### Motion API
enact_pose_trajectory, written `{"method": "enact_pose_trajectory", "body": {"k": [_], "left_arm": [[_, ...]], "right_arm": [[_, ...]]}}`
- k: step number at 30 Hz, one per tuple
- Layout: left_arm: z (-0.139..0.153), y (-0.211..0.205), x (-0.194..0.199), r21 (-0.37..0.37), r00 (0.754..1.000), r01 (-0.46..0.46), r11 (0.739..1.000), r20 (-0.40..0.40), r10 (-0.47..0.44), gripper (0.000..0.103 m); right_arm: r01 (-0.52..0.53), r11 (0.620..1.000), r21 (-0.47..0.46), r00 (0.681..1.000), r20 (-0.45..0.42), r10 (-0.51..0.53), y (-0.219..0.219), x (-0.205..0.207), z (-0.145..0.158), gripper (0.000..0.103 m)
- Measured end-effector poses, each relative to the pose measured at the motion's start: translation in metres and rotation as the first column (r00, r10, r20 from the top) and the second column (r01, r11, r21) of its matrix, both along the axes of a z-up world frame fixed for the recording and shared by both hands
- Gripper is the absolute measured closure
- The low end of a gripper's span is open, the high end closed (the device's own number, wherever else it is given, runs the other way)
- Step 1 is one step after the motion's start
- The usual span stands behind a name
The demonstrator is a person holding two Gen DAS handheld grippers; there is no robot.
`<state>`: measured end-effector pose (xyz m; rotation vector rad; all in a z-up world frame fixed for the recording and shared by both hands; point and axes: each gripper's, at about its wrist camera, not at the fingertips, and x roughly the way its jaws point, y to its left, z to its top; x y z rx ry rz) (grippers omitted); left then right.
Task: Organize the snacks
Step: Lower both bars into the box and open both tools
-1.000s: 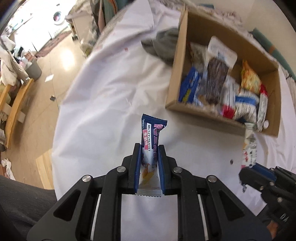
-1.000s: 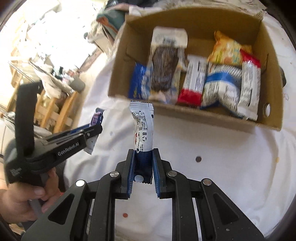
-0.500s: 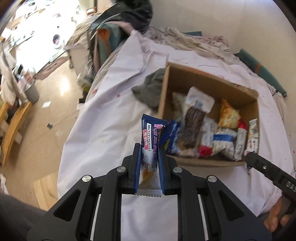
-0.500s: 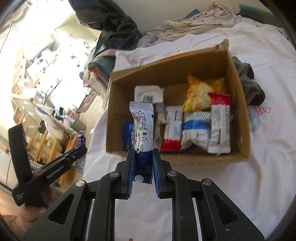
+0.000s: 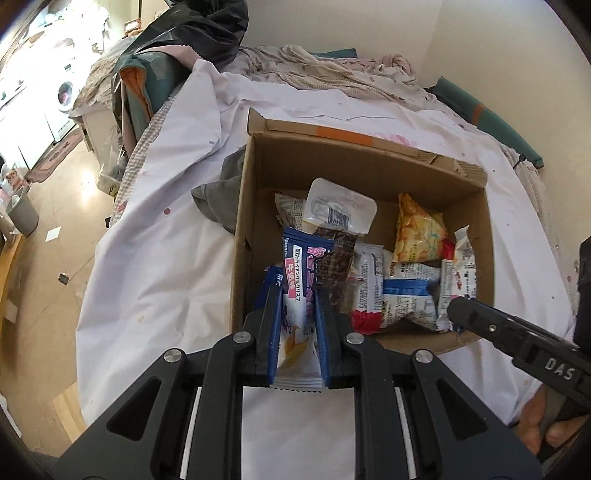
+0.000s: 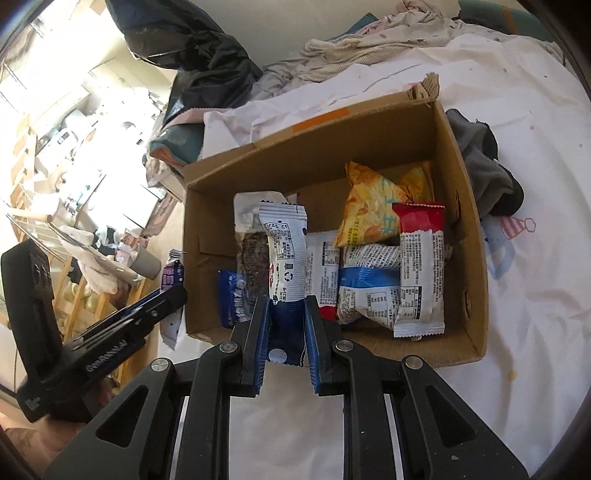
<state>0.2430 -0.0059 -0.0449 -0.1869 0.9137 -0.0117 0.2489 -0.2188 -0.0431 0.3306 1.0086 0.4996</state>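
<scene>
My left gripper (image 5: 296,301) is shut on a blue and pink snack packet (image 5: 300,280), held upright over the near left part of the cardboard box (image 5: 369,162). My right gripper (image 6: 285,312) is shut on a white and blue snack packet (image 6: 285,254), held upright over the box's (image 6: 317,155) near edge. The box holds several packets: a yellow bag (image 6: 376,206), a red-topped bar (image 6: 421,266), a blue and white bag (image 6: 369,280). The right gripper also shows in the left wrist view (image 5: 517,339); the left gripper also shows in the right wrist view (image 6: 110,332).
The box sits on a white sheet (image 5: 166,258) over a bed. A grey cloth (image 5: 218,195) lies against the box's side. Crumpled bedding (image 5: 332,77) and a dark bag (image 5: 207,33) lie beyond. The floor (image 5: 37,295) drops off at the left.
Both grippers have moved forward with their packets, from in front of the box to over its near edge. Both stay shut.
</scene>
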Motion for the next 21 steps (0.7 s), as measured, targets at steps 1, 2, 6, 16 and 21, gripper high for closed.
{"method": "enact_pose_trajectory", "body": {"k": [1, 2, 6, 16, 21], "left_arm": [[-0.002, 0.000, 0.001, 0.002, 1.000, -0.007, 1.000, 0.003, 0.007, 0.089], [-0.004, 0.001, 0.002, -0.003, 1.000, -0.021, 1.000, 0.002, 0.021, 0.089], [-0.004, 0.004, 0.008, -0.051, 1.000, -0.024, 0.998, 0.005, 0.024, 0.089], [-0.007, -0.001, 0.014, -0.064, 0.999, -0.006, 0.998, 0.033, 0.008, 0.088], [-0.013, 0.000, 0.017, -0.091, 1.000, -0.009, 0.996, 0.000, 0.009, 0.088]], "right_arm": [[0.002, 1.000, -0.002, 1.000, -0.009, -0.002, 0.001, 0.002, -0.002, 0.083], [0.005, 1.000, -0.006, 1.000, -0.022, -0.005, 0.001, 0.004, -0.006, 0.083], [0.010, 1.000, -0.017, 0.998, -0.054, -0.011, 0.002, 0.008, -0.016, 0.083], [0.015, 0.999, -0.046, 0.996, -0.084, -0.018, 0.008, 0.015, -0.028, 0.083], [0.024, 0.999, -0.033, 0.996, -0.082, -0.027, 0.007, 0.015, -0.030, 0.080]]}}
